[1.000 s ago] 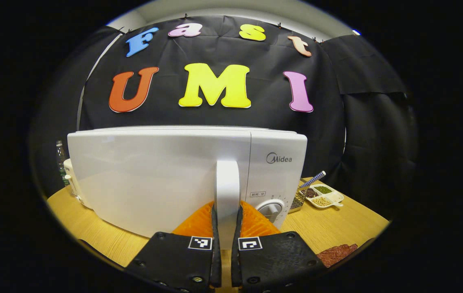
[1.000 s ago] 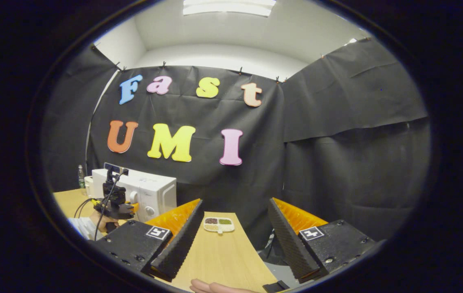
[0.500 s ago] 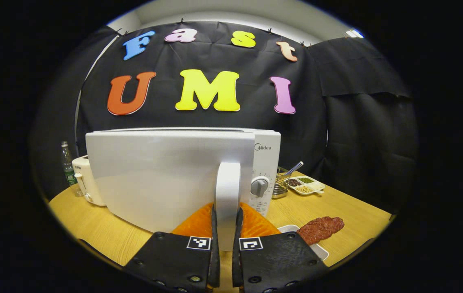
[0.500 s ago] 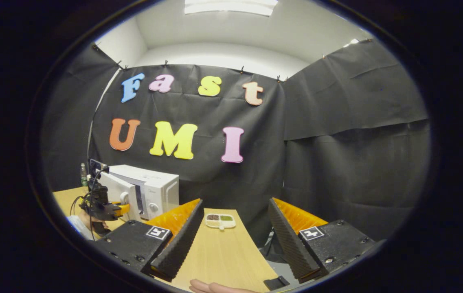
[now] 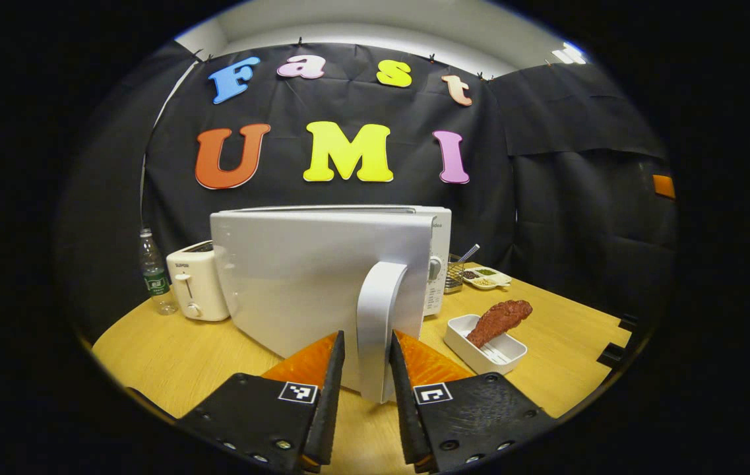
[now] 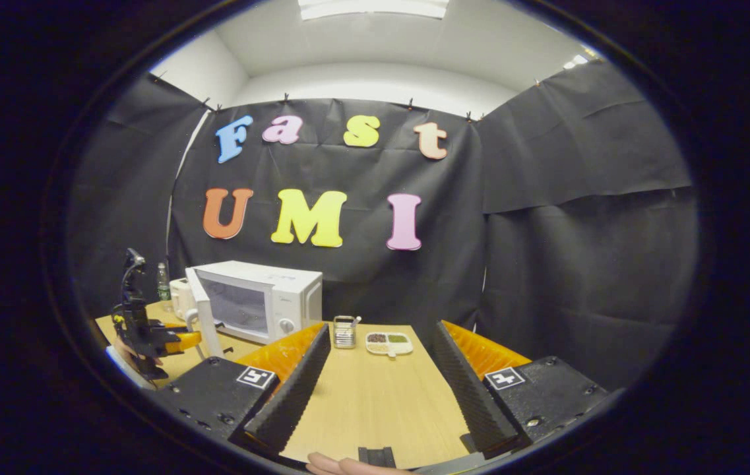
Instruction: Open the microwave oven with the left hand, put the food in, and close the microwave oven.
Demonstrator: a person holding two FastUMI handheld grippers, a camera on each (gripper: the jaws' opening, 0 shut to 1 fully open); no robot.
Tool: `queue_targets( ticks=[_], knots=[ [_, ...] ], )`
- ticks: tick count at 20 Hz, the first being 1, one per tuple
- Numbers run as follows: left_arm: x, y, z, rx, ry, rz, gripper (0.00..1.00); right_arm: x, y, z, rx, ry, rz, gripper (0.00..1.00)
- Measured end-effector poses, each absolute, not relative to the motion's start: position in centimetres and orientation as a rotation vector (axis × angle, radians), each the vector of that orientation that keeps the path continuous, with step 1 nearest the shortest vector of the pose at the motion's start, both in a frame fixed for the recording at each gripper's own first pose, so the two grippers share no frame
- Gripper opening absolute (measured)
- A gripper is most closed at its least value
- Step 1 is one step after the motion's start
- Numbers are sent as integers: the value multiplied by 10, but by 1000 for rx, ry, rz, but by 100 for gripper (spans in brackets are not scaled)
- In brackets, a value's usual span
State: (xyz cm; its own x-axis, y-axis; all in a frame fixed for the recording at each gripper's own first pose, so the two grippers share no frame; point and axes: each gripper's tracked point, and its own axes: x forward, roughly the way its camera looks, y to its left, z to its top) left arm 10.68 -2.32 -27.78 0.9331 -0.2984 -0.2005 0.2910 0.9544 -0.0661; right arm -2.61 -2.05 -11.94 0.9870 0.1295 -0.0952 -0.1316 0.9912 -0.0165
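Note:
The white microwave (image 5: 437, 264) stands on the wooden table with its door (image 5: 309, 277) swung out toward me. My left gripper (image 5: 367, 338) straddles the door's white handle (image 5: 380, 330); the fingers stand apart, with a gap showing on the left side. A reddish-brown piece of food (image 5: 500, 316) lies in a small white tray (image 5: 473, 344) to the right of the microwave. In the right gripper view the microwave (image 6: 276, 300) shows its open cavity, the door (image 6: 203, 316) stands out, and the left gripper (image 6: 180, 340) sits at the door. My right gripper (image 6: 381, 330) is open above the table, holding nothing.
A white toaster (image 5: 195, 282) and a plastic bottle (image 5: 152, 272) stand left of the microwave. A wire basket (image 5: 455, 277) and a divided dish of beans (image 5: 487, 277) sit behind it at the right. A hand (image 6: 348, 466) shows at the bottom of the right gripper view.
The left gripper pulled the door open wide and its fingers have spread off the handle. The right gripper turned left, bringing the open microwave further into its view.

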Motion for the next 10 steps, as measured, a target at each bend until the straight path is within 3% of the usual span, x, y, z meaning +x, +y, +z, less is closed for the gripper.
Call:
queue_targets(
  ticks=[3, 4, 6, 8, 9, 10],
  knots=[
    [69, 27, -276, -65, 198, -264, 58, -29, -9, -124, -30, 101, 149, 100],
    [56, 40, -276, -70, 204, -253, 68, -28, -4, -127, -30, 109, 153, 95],
    [37, 69, -268, -83, 187, -207, 82, -24, 5, -135, -33, 129, 162, 100],
    [23, 92, -259, -107, 173, -161, 88, -21, 13, -143, -32, 154, 171, 95],
    [16, 97, -255, -121, 172, -153, 78, -19, 20, -146, -30, 165, 182, 95],
    [9, 101, -250, -135, 169, -147, 92, -17, 26, -149, -31, 177, 193, 95]
  ],
)
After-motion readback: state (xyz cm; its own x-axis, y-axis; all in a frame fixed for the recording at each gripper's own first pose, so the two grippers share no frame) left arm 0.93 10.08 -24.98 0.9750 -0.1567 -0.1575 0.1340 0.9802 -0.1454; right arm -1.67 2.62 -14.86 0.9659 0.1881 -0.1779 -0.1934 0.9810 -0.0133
